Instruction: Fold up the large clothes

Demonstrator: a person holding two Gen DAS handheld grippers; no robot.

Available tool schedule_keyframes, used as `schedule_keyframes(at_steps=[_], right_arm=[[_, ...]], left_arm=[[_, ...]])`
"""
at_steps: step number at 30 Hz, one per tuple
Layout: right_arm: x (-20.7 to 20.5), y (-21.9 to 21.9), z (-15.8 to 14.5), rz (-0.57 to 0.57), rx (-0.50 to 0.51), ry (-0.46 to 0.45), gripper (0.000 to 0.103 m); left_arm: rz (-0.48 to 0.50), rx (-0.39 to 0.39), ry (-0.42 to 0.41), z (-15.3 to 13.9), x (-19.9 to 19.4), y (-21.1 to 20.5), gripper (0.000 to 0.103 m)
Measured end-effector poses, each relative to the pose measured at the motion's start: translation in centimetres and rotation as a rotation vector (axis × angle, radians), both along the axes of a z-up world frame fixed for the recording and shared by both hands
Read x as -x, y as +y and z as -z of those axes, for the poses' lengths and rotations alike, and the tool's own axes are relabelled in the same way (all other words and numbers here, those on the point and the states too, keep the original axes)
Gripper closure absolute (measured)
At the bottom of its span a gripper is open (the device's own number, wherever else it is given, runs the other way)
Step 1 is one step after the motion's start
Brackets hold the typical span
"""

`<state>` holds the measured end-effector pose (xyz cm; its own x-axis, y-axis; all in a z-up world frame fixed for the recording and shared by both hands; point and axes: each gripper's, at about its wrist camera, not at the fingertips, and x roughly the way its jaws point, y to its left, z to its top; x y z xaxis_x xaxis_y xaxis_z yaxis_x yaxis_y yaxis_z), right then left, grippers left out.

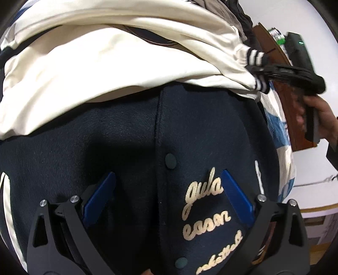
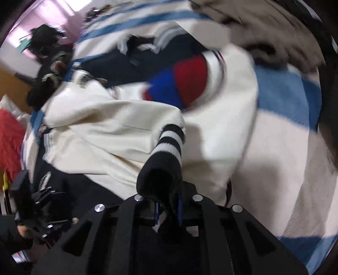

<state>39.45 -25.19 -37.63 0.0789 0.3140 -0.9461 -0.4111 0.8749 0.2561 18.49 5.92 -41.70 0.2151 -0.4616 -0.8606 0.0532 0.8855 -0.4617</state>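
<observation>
Jacket cuff point(image 2: 169, 146) in right jaws.

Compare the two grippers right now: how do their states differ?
The left gripper is open, its blue fingers spread above the navy jacket body, holding nothing. The right gripper is shut on the striped cuff of the cream sleeve. Both are over the same jacket.

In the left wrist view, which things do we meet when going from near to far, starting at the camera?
Left hand-held gripper open over the navy jacket body → cream sleeve → grey garment at the top edge.
</observation>
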Motion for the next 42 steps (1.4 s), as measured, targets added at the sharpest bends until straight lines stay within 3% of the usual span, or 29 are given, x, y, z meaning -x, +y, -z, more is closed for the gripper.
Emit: schedule_keyframes(at_steps=[4,7,8,11,12,17,20,23,27,32,35,42], right_arm=[[-0.1,0.1,1.9,0.048,0.014,0.022,0.087],[0.1,1.3,1.1,0.036,0.069,-0.008,0.079],[0.3,1.5,0.7,0.033,0.074,-0.017,0.069],[1.2,1.6,-0.8,0.037,0.050,-0.029,0.008],[2.0,1.6,-1.8,0.037,0.038,-0.051,0.005],[8.1,2.6,-5.1,0.038,-0.045,-0.101,0.005],[12.5,3.6,-5.2,0.075,-0.129,-0.038,0.005],[17.1,5.3,-3.1,0.112,-0.181,0.057,0.005],[21.7,7.6,1.0,0.153,-0.156,0.150,0.005],[23.3,10.1,4.5,0.158,0.007,0.091,0.004],[23.0,11.1,4.3,0.169,0.055,0.105,0.004],[24.5,9.1,-1.0,0.282,-0.009,0.114,0.005]], left_arm=[[0.053,-0.071,-0.042,-0.5,0.4,-1.0,0.007],[0.039,-0.121,-0.085,-1.7,0.8,-0.8,0.007],[0.030,-0.128,-0.100,-2.2,0.9,-0.4,0.007],[0.001,-0.132,-0.114,-3.5,1.8,1.1,0.007],[0.000,-0.140,-0.110,-3.7,2.2,1.7,0.007],[0.015,-0.191,-0.077,-3.7,4.7,4.5,0.007],[0.033,-0.212,-0.043,-2.7,6.2,5.8,0.007],[0.055,-0.227,-0.030,-1.7,7.2,7.3,0.007],[0.128,-0.234,-0.027,-0.2,7.3,7.4,0.007],[0.179,-0.211,-0.011,0.8,6.9,7.7,0.007],[0.191,-0.184,-0.022,-0.5,7.2,8.5,0.007],[0.166,-0.181,-0.125,-6.7,10.1,14.9,0.007]])
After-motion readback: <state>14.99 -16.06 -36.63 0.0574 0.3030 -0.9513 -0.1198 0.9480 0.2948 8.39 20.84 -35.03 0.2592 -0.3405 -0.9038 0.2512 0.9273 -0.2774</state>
